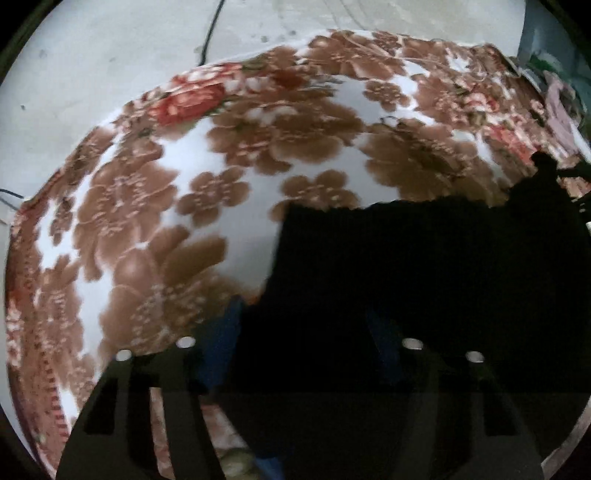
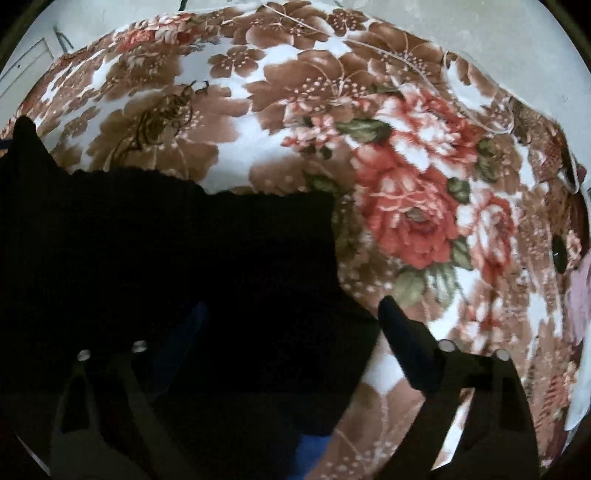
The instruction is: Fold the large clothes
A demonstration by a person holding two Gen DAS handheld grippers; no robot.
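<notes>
A black garment (image 1: 406,258) lies spread on a floral blanket (image 1: 184,184); its surface is too dark to show folds. In the left wrist view my left gripper (image 1: 303,332) points down over the garment's left edge. Its blue-padded fingers (image 1: 221,332) stand apart with dark cloth under the gap, and I see no pinch. In the right wrist view the same garment (image 2: 184,240) fills the lower left. My right gripper (image 2: 291,314) straddles its right edge with the jaws wide. One of its fingers (image 2: 399,332) is over the blanket (image 2: 406,184), the other over the black cloth.
The brown, white and red blanket lies on a pale concrete floor (image 1: 92,55). A thin black cable (image 1: 210,33) runs across the floor beyond it. Pinkish cloth (image 1: 557,110) lies at the blanket's far right edge, seen too as pinkish cloth (image 2: 580,302) in the right wrist view.
</notes>
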